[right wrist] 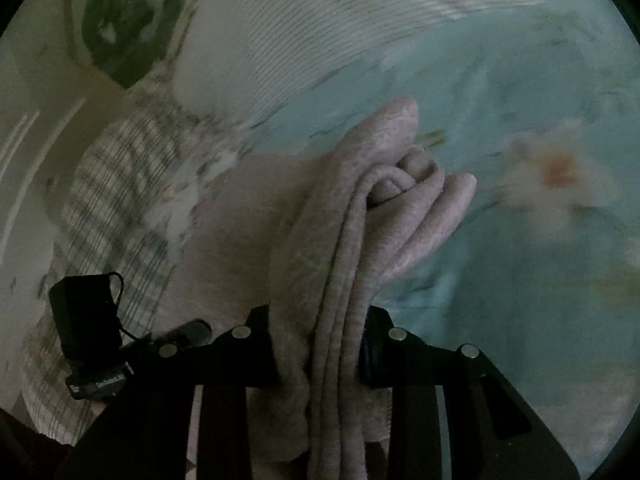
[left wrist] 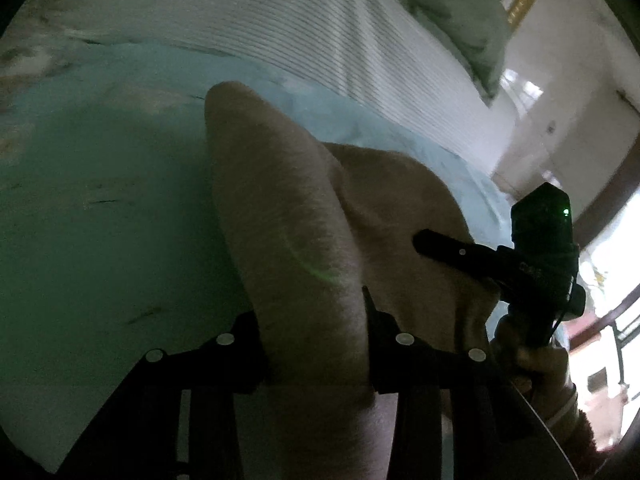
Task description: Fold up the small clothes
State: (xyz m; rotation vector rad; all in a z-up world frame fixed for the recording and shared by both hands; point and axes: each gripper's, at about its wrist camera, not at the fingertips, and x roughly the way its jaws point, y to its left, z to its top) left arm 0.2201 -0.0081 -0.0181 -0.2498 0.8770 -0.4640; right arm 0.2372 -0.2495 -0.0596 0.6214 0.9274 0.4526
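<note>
A pale pink knitted garment [left wrist: 288, 208] hangs between both grippers above a light blue floral bedsheet [left wrist: 100, 220]. My left gripper [left wrist: 316, 344] is shut on one bunched edge of it. My right gripper [right wrist: 320, 344] is shut on several folded layers of the same garment [right wrist: 360, 220]. The right gripper also shows in the left wrist view [left wrist: 440, 248], pinching the cloth at the right. The left gripper shows in the right wrist view [right wrist: 192, 330] at the lower left. The fingertips are hidden by cloth.
A white striped blanket [left wrist: 300, 24] lies across the bed behind the sheet. A checked cloth [right wrist: 120, 184] lies at the left in the right wrist view. A green pillow [left wrist: 452, 12] sits far back. A doorway and bright window [left wrist: 600, 280] are at the right.
</note>
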